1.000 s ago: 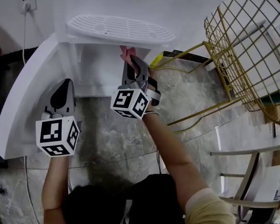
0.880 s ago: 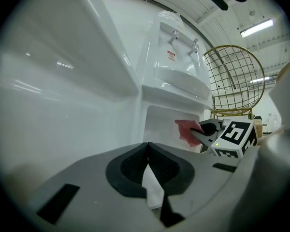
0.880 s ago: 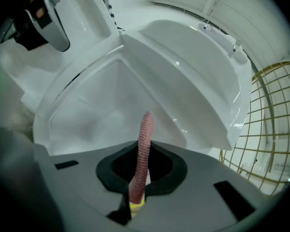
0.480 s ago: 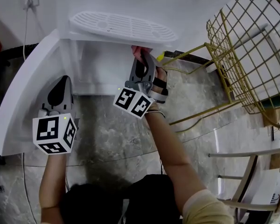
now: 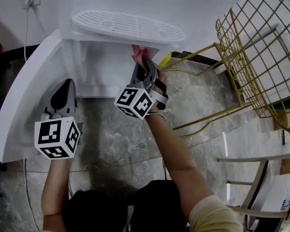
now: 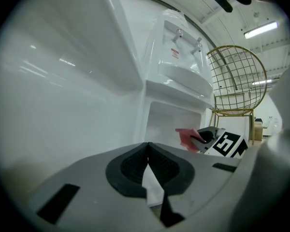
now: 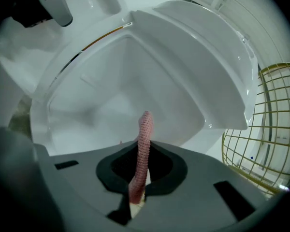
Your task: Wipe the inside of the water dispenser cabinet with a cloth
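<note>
Right gripper (image 5: 140,63) clenched on pink cloth (image 7: 144,141), its view alone showing cabinet interior (image 7: 111,98), left gripper (image 5: 64,88) closed empty beside door (image 5: 24,98), wire chair (image 5: 253,57) rightward.

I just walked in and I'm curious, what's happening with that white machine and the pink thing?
A person at a water dispenser holds a claw in each hand. The right claw is pinched shut on a pink cloth and points it into the open cabinet at the bottom, ready to wipe inside. The left claw is shut with nothing in it, beside the open cabinet door.
</note>
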{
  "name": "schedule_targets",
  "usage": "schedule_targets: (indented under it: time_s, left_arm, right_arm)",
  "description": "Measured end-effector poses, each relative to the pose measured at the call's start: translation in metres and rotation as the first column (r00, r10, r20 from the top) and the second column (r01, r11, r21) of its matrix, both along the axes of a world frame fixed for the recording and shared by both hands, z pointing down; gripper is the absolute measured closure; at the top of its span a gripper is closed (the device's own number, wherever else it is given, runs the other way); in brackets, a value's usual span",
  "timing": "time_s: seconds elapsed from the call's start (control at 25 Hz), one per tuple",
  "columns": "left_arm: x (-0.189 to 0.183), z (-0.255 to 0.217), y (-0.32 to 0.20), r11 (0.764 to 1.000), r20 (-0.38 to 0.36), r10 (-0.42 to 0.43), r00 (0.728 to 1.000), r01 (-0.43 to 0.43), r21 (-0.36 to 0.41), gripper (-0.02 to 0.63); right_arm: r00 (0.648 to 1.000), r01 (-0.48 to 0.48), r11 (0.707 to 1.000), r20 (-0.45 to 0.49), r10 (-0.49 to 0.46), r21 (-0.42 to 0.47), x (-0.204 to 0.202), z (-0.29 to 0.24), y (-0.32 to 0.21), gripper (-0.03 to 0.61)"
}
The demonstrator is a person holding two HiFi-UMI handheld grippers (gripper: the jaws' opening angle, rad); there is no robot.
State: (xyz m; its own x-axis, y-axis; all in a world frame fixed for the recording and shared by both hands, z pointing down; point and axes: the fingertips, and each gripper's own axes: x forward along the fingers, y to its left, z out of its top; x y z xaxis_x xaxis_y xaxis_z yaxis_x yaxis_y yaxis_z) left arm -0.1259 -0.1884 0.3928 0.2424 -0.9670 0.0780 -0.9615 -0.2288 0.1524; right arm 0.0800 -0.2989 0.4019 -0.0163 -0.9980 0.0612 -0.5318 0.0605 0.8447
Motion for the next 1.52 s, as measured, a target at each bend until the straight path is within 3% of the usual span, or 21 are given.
schedule_targets:
  time_s: [0.28, 0.6, 0.8, 1.28, 1.52]
  left_arm:
    - [-0.001, 0.007, -0.001, 1.000, 0.002, 0.001, 1.000, -0.001, -0.016, 0.612]
    - [-0.002, 0.015, -0.003, 0.999, 0.006, 0.001, 1.000, 0.000, -0.032, 0.612]
    - [-0.001, 0.021, -0.004, 0.999, 0.063, -0.007, 0.998, 0.010, -0.047, 0.612]
    - [-0.002, 0.030, -0.004, 0.997, 0.050, -0.001, 0.999, 0.005, -0.077, 0.612]
    - [-0.001, 0.034, -0.003, 0.996, 0.046, 0.005, 0.999, -0.001, -0.089, 0.612]
  right_arm:
    - [1.000, -0.007, 0.994, 0.013, 0.008, -0.110, -0.001, 0.041, -0.003, 0.552]
    - [0.999, -0.013, 0.987, -0.047, 0.005, -0.159, -0.002, 0.073, -0.005, 0.552]
    - [0.998, -0.012, 0.982, -0.060, 0.001, -0.186, -0.005, 0.086, -0.007, 0.552]
    - [0.997, 0.000, 0.941, -0.076, -0.028, -0.338, -0.010, 0.133, 0.002, 0.552]
    - [0.999, 0.012, 0.898, -0.031, -0.029, -0.441, -0.010, 0.154, 0.011, 0.552]
